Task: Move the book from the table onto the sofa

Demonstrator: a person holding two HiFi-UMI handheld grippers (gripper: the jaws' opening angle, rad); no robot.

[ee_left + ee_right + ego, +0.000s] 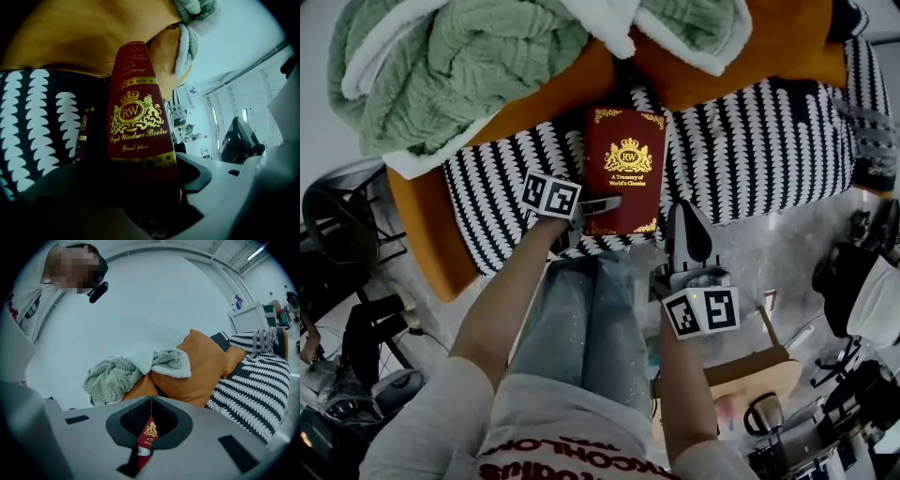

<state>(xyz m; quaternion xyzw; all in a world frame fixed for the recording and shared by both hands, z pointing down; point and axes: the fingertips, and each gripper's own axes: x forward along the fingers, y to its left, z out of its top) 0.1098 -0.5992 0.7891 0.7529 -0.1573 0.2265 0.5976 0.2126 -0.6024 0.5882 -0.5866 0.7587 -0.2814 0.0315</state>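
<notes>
The red book (624,169) with gold print lies flat on the black-and-white striped sofa seat (750,141), below the orange cushions. My left gripper (592,214) sits at the book's lower left corner. In the left gripper view the book (136,122) stands between the jaws of the left gripper (140,187), which are spread and not pressing on it. My right gripper (686,220) hovers just right of the book, shut with nothing in it. In the right gripper view a strip of the book (149,432) shows through the notch of the right gripper (150,413).
A green and white blanket (469,56) is heaped over the orange cushions (741,56) at the sofa's back. The person's jeans-clad legs (581,319) are below the sofa edge. A small table with a mug (764,412) stands at the lower right. Dark chairs and gear (337,234) crowd the left.
</notes>
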